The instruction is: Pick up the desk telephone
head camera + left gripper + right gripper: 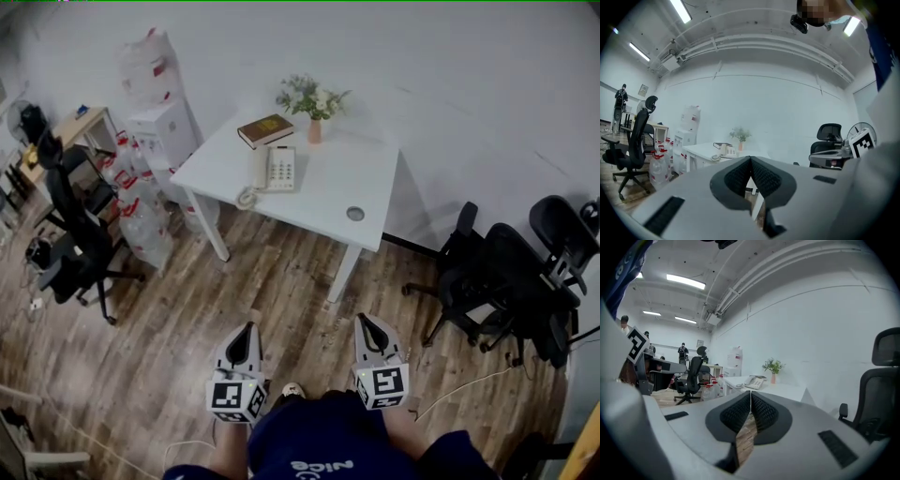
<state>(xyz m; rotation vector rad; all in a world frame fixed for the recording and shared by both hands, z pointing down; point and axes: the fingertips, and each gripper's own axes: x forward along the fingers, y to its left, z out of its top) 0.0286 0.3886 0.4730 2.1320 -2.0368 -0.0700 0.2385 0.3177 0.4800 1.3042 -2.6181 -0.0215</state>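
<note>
Left tongs and right tongs hover far from desk telephone.

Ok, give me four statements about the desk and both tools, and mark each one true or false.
1. The telephone lies on the white table. True.
2. The left tool is shut on the handset. False: it is shut on nothing and is well short of the table.
3. A brown book lies beside the flower vase. True.
4. The right tool is wide open. False: its jaws are together.
</note>
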